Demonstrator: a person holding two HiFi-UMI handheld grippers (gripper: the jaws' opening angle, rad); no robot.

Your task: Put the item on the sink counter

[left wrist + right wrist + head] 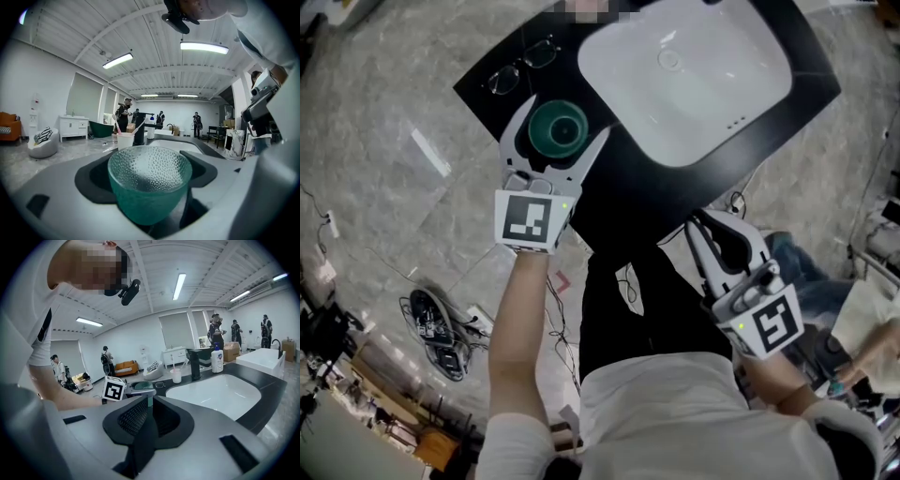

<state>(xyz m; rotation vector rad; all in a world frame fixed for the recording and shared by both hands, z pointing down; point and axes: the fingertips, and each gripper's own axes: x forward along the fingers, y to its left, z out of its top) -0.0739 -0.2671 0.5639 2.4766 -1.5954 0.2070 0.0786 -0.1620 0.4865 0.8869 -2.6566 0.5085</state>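
The green textured glass cup (558, 129) sits between the jaws of the left gripper (567, 114). The jaws stand wide apart, with their pads against the cup's sides, so the gripper is holding it. The cup is upright with its mouth open, at the left end of the black tabletop (806, 75), close to the near edge and just left of the white sink basin (694, 84). I cannot tell whether its base touches the tabletop. A pair of eyeglasses (523, 64) lies just beyond the cup, toward the far left corner. Farther back are a white cup of toothbrushes (124, 139) and a black faucet (197, 362). The right gripper (149, 401) hangs off the tabletop's near edge, its jaws together with nothing between them.
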